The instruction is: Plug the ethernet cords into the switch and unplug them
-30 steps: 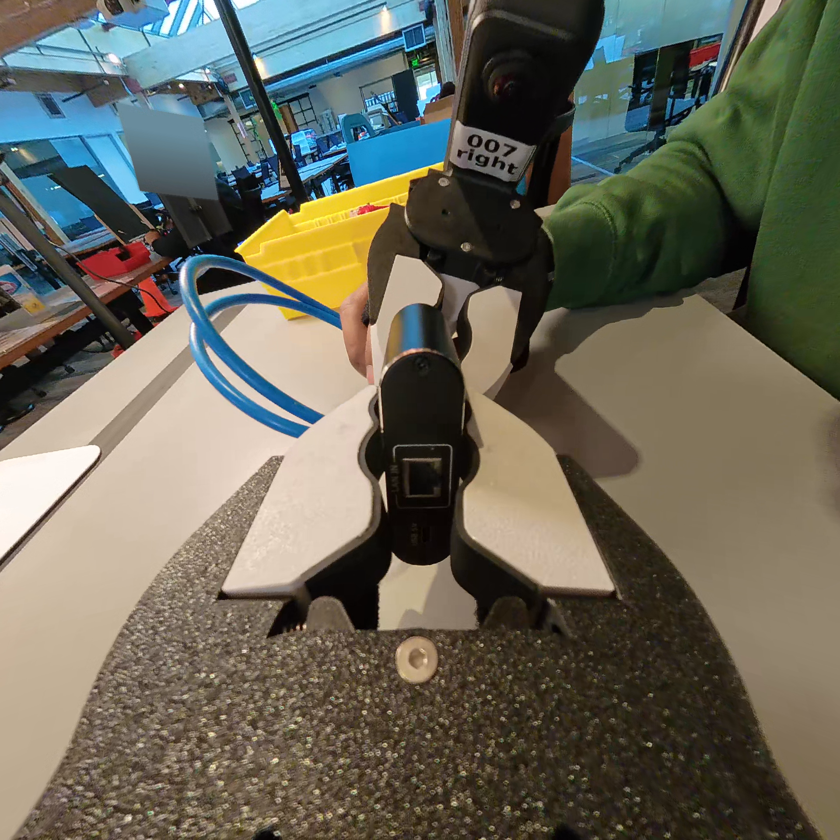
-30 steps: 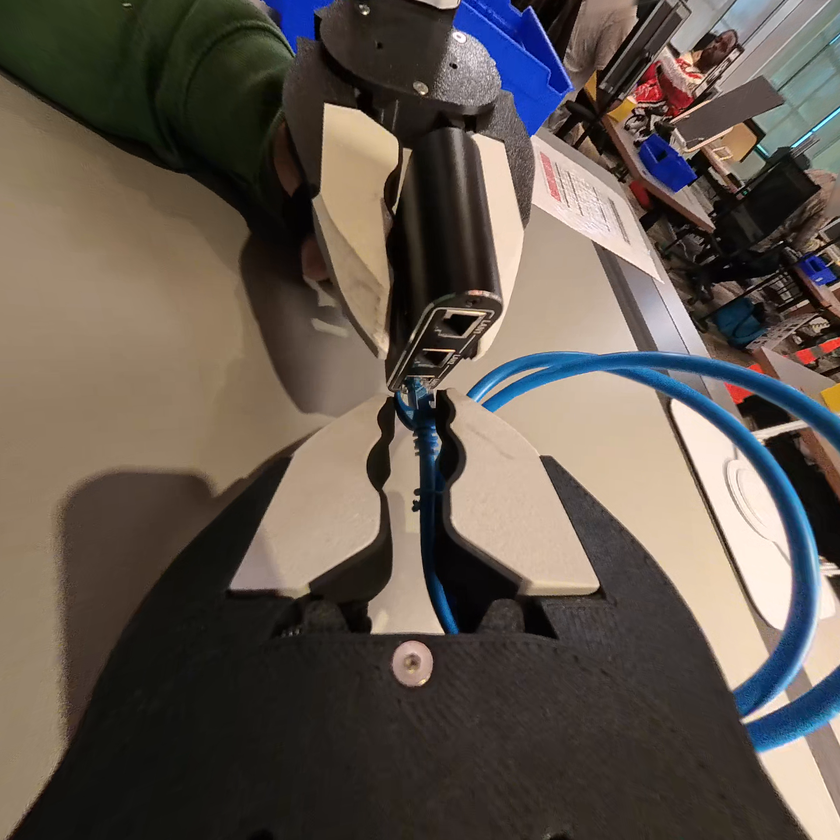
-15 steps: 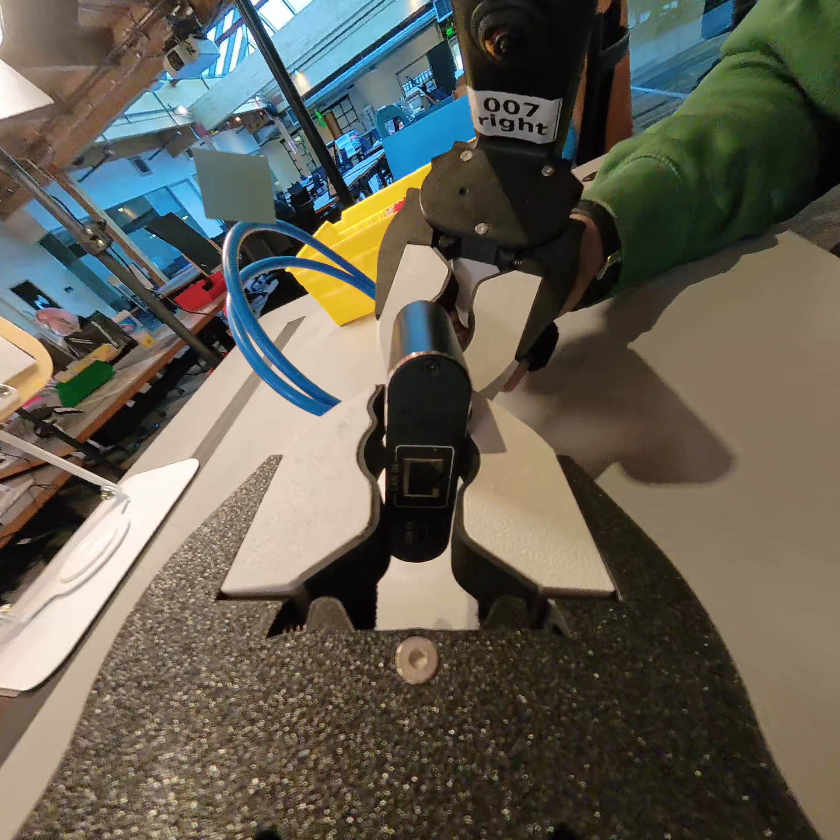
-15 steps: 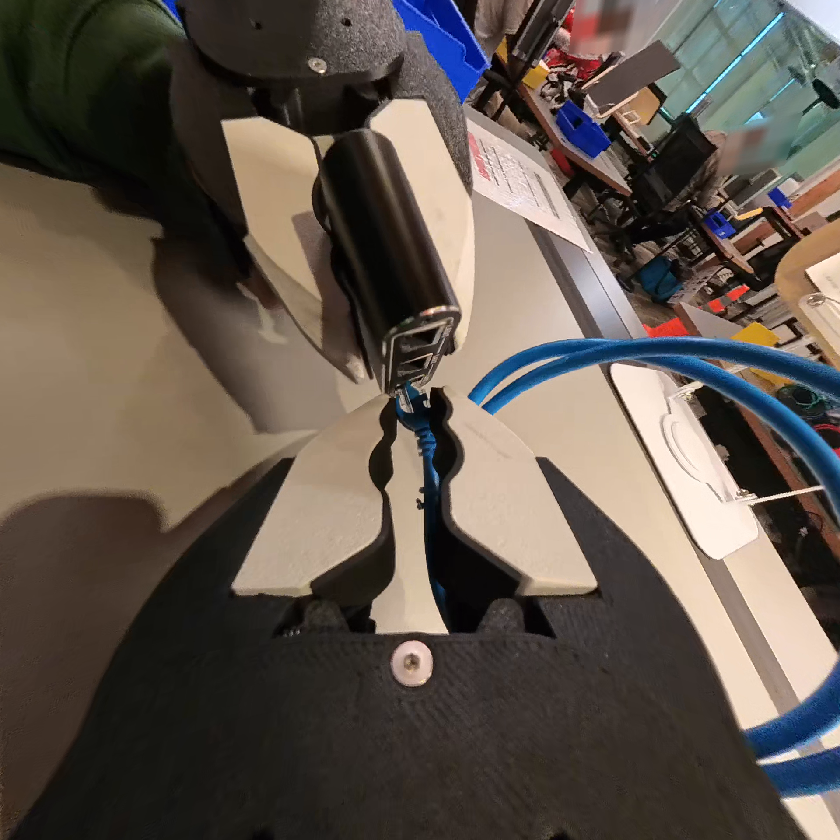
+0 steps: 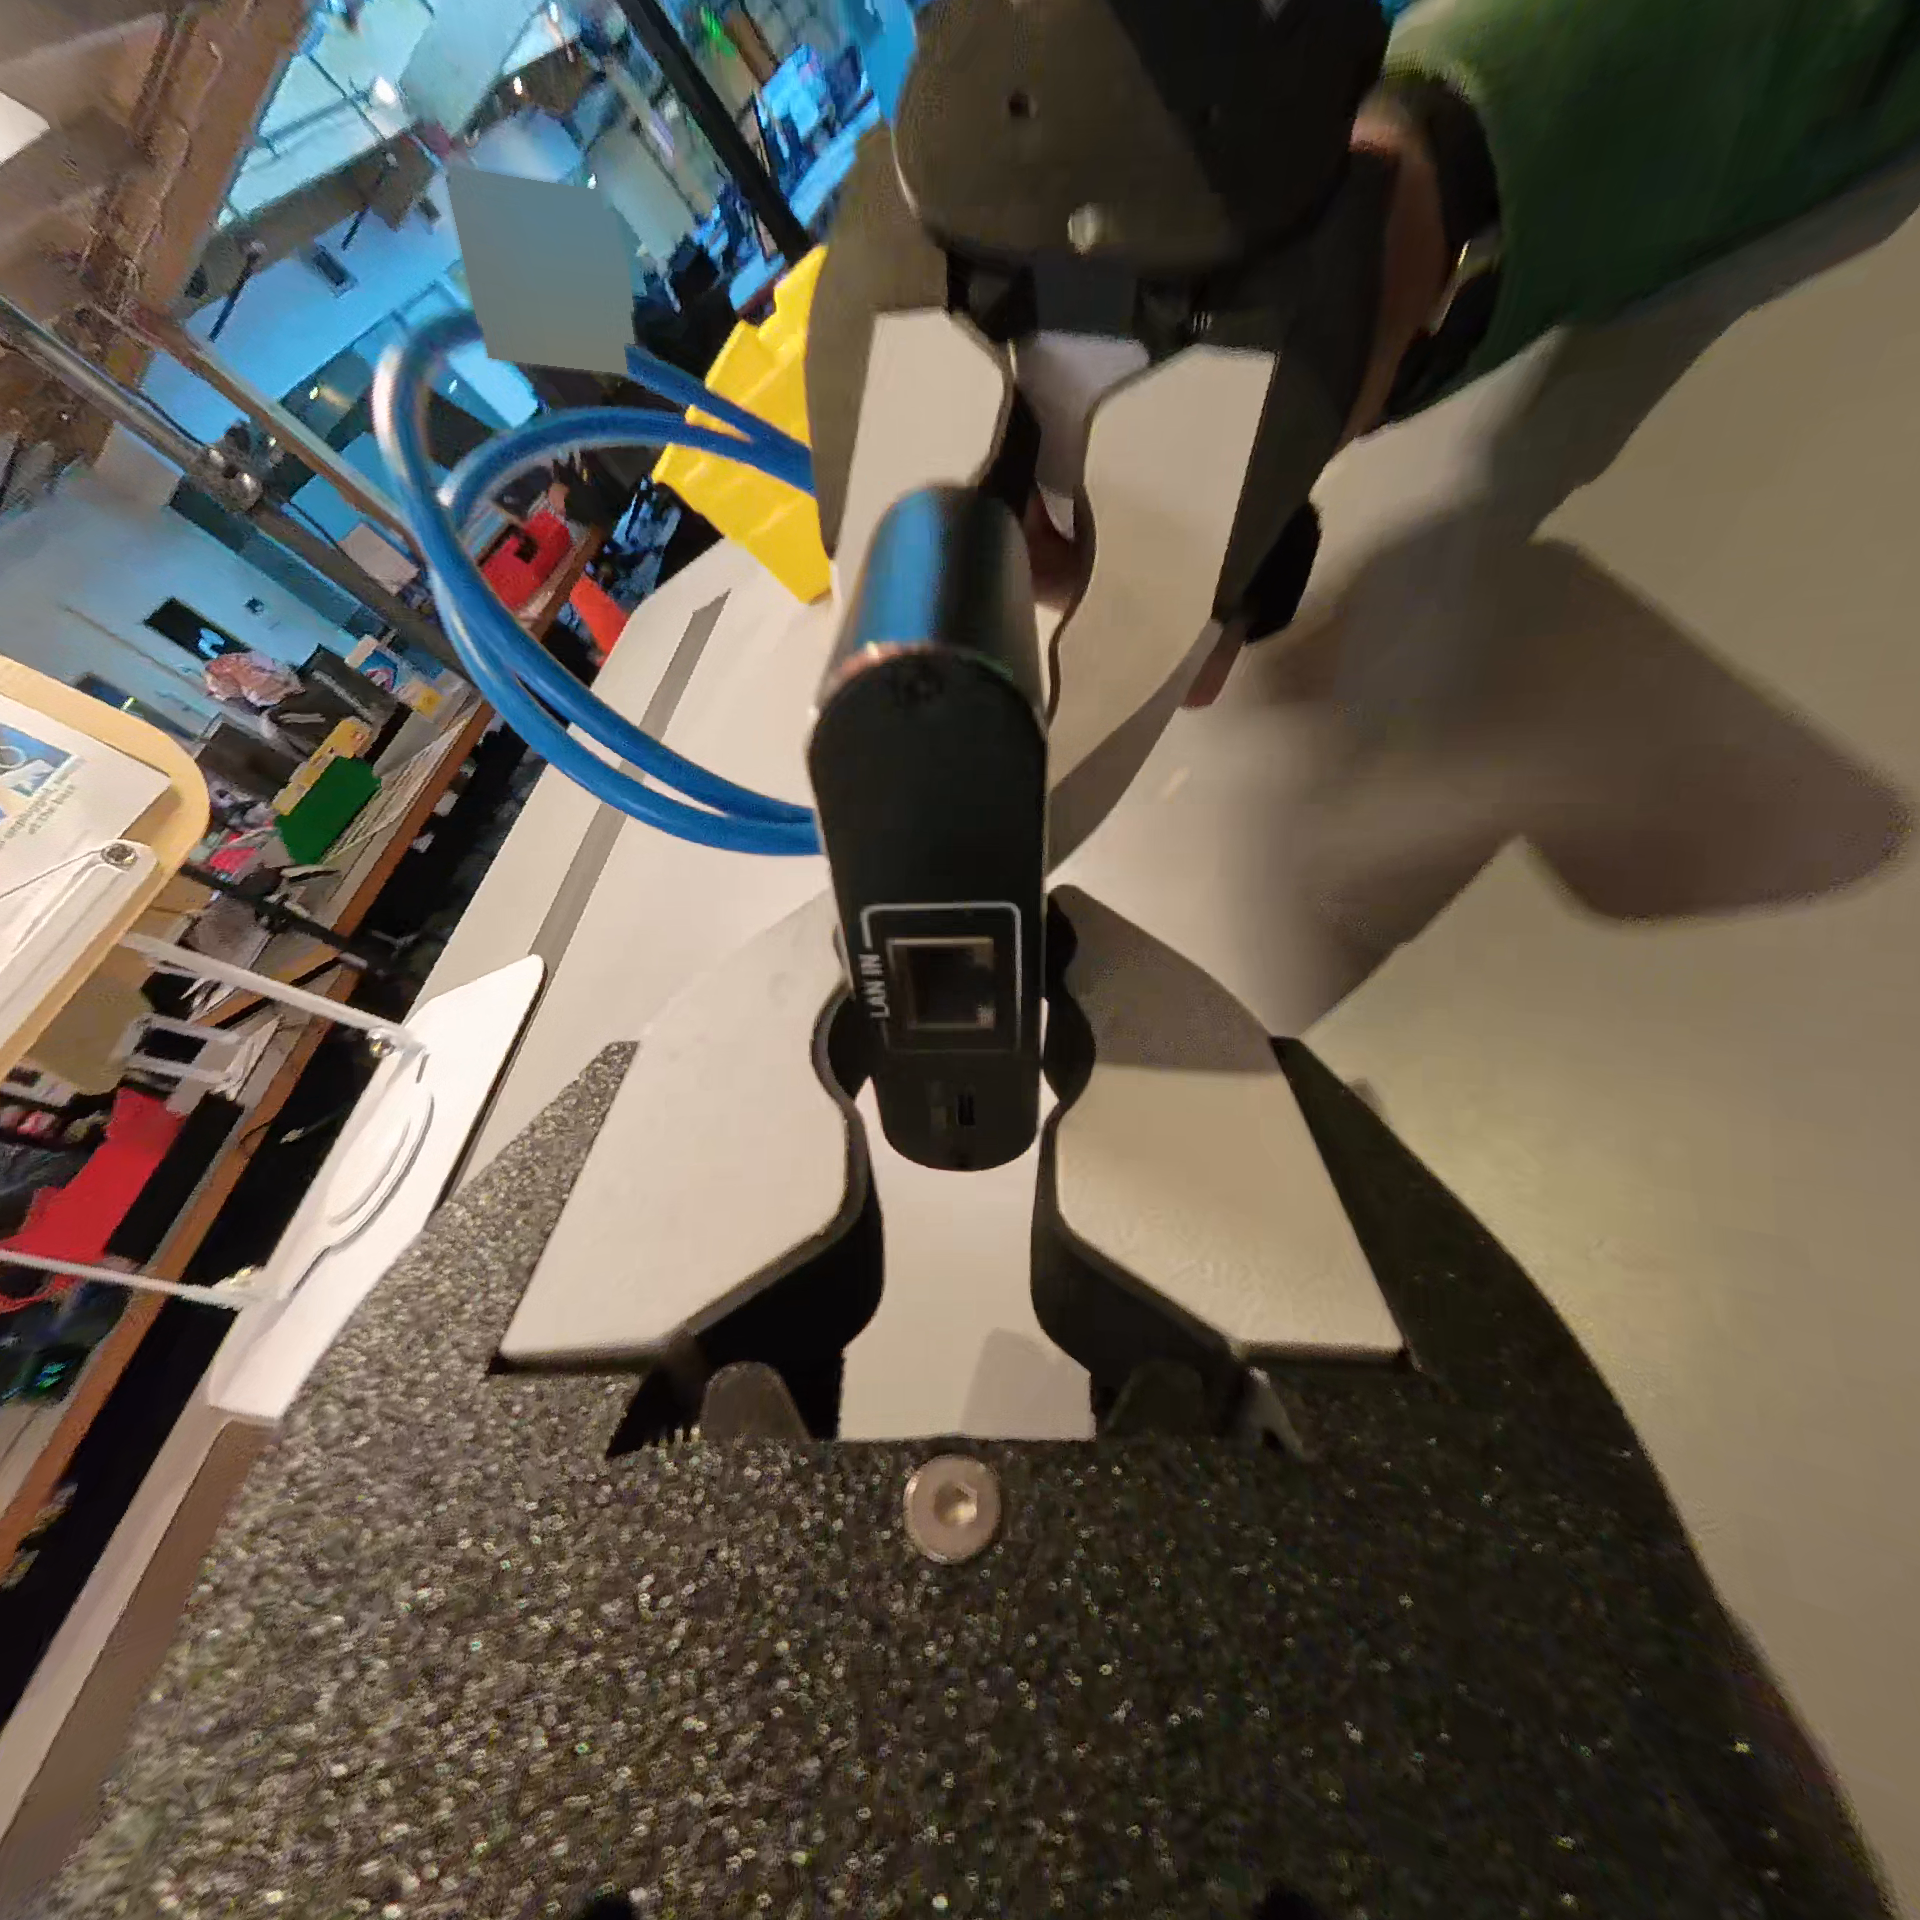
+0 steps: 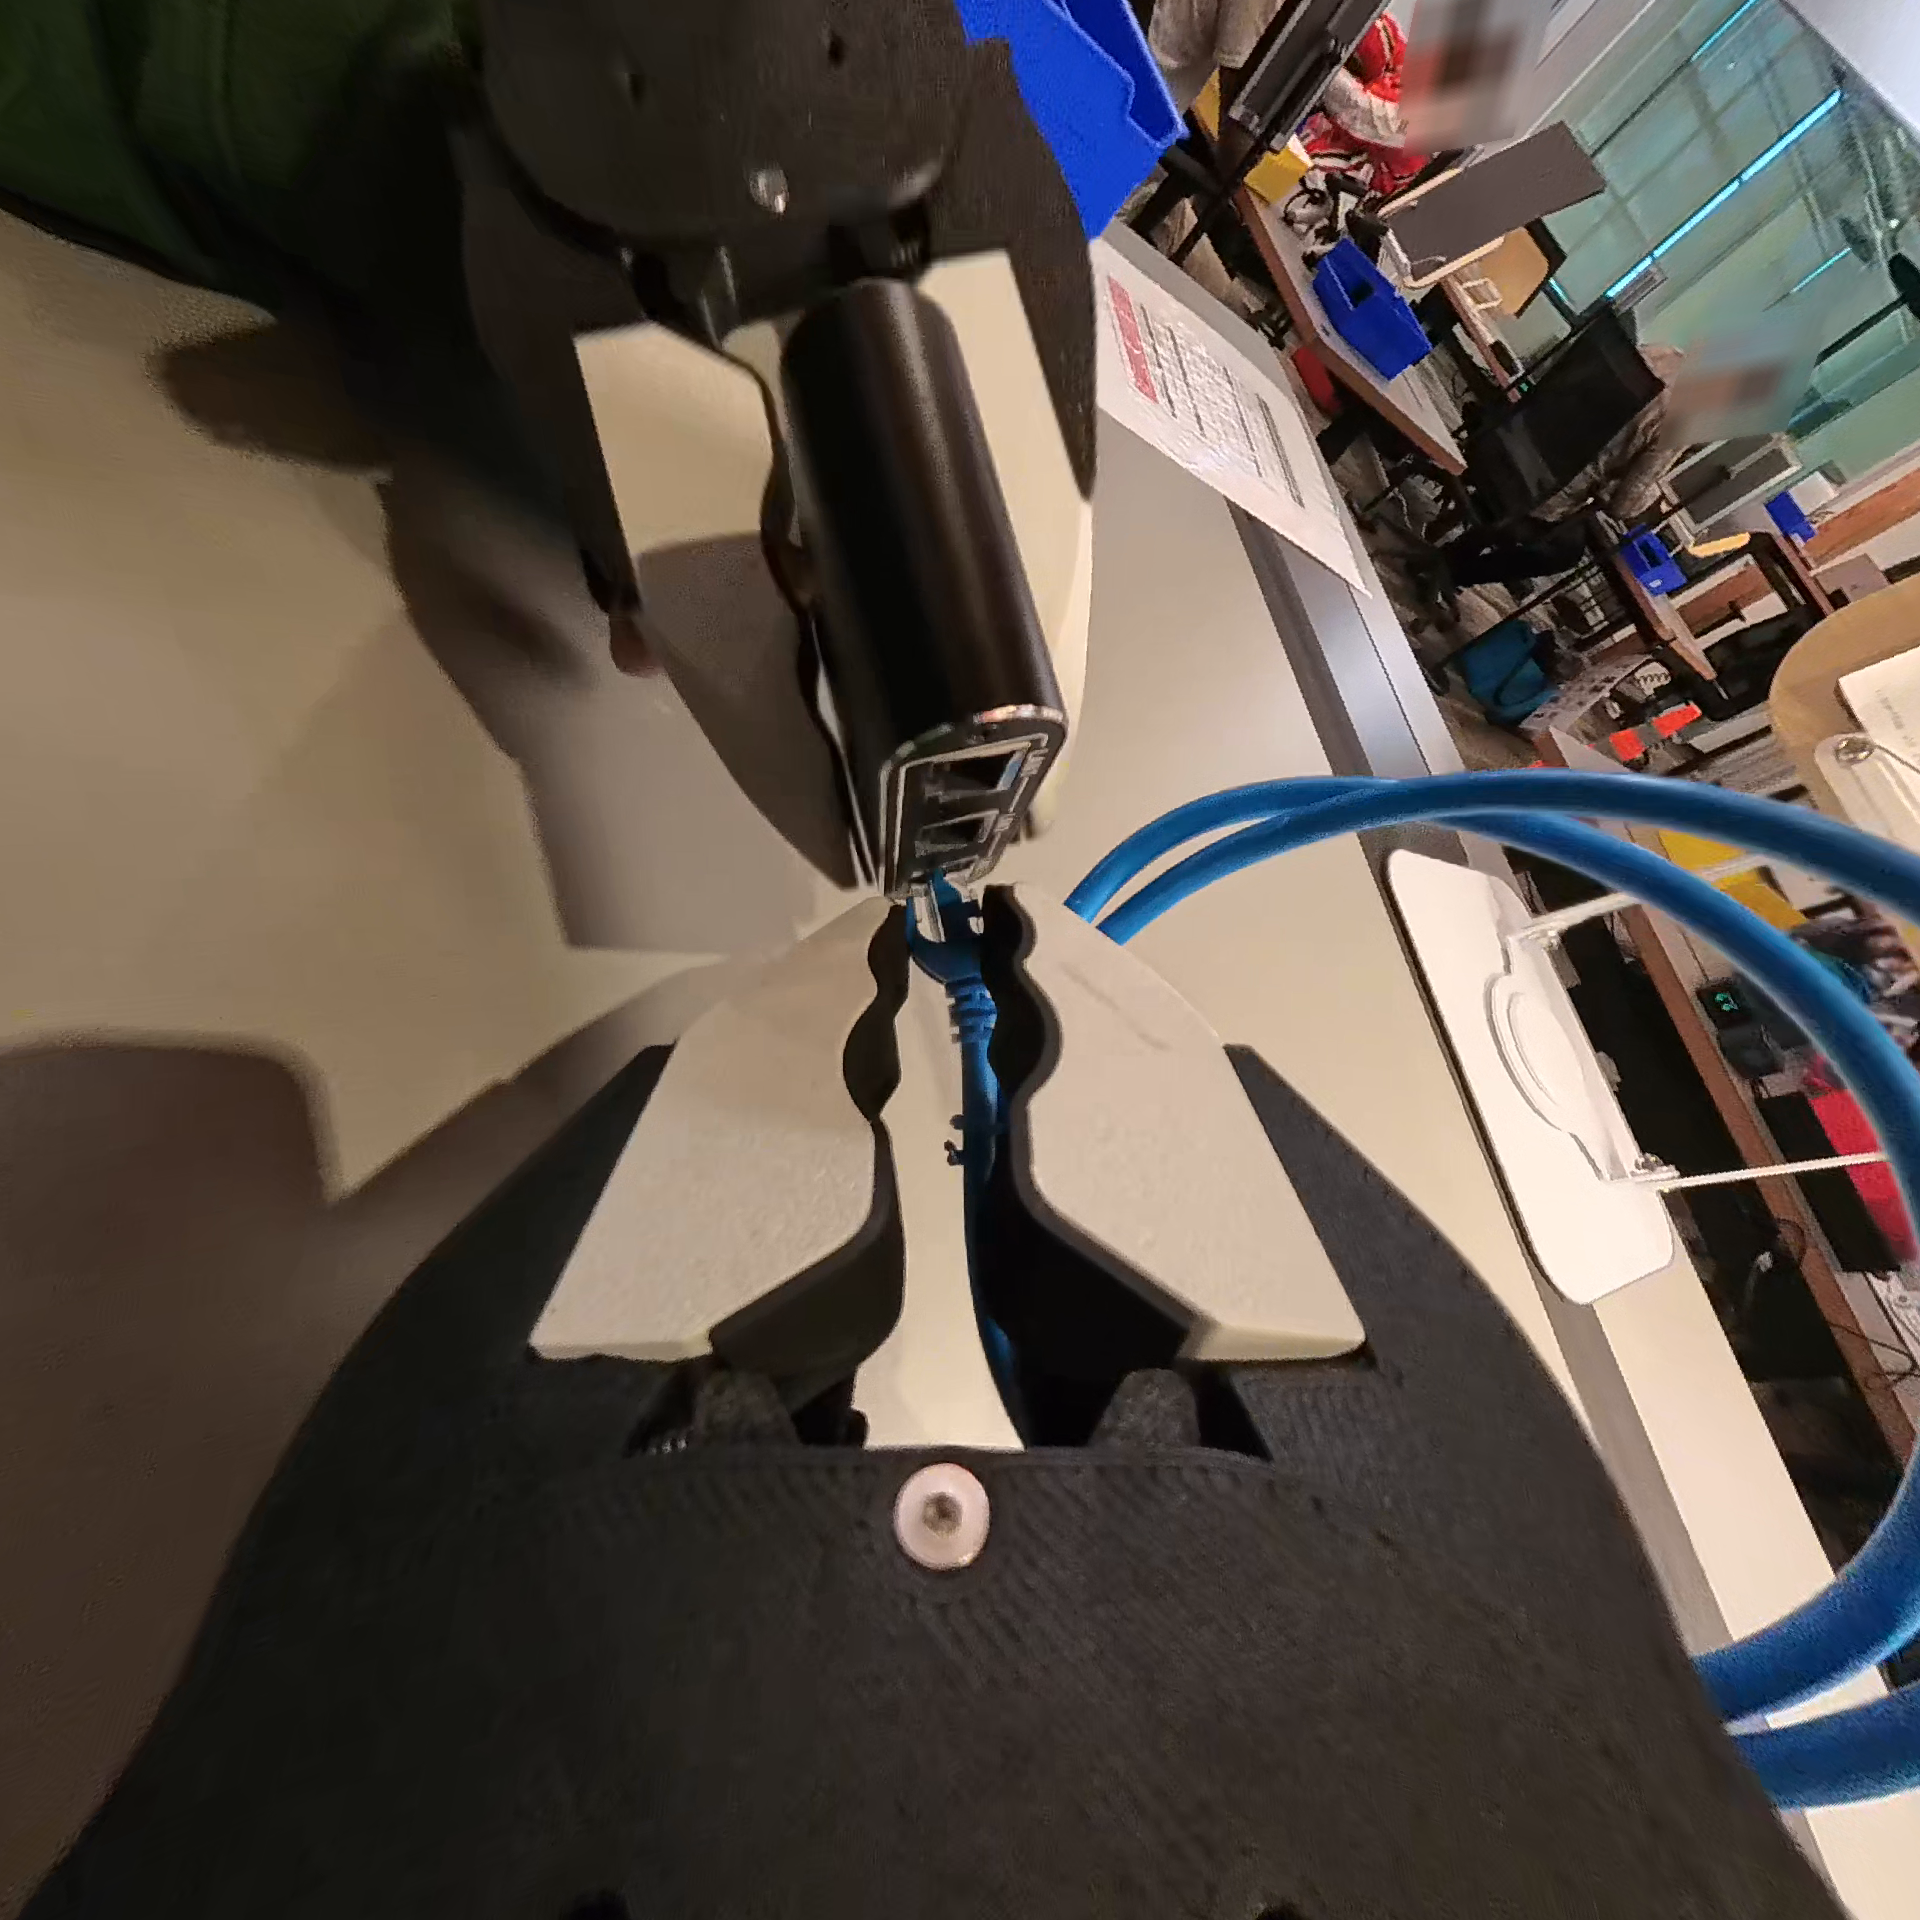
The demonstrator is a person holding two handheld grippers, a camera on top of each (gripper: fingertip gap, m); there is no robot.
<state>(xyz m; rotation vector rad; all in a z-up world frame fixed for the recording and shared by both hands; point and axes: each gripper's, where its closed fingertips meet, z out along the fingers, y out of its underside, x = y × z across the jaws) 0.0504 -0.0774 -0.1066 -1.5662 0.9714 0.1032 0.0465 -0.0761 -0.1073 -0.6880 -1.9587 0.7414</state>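
Note:
My left gripper [image 5: 940,935] is shut on the black oval switch [image 5: 930,790], held off the table with one end port facing the camera. In the right wrist view the switch [image 6: 914,582] points its other end at me, with stacked ports. My right gripper [image 6: 948,914] is shut on the blue ethernet cord's plug [image 6: 951,961]. The plug's tip meets the lowest port; how deep it sits is hidden. The cord loops [image 6: 1558,821] off to the right, and it also shows in the left wrist view [image 5: 499,665]. The right gripper [image 5: 1023,582] faces me behind the switch.
The grey table [image 5: 1558,1143] lies below. A yellow bin [image 5: 758,416] stands at its far side and a white plate on thin rods [image 5: 364,1143] at its left edge. A paper sheet [image 6: 1216,416], a blue bin [image 6: 1060,94] and a green sleeve [image 5: 1662,125] are near. My two grippers' fingertips are within a few centimetres of each other.
Both grippers have swung and tilted together, so the table edge and the room beyond have come further into view. The plug has stayed at the switch's lowest port. Both grips are unchanged.

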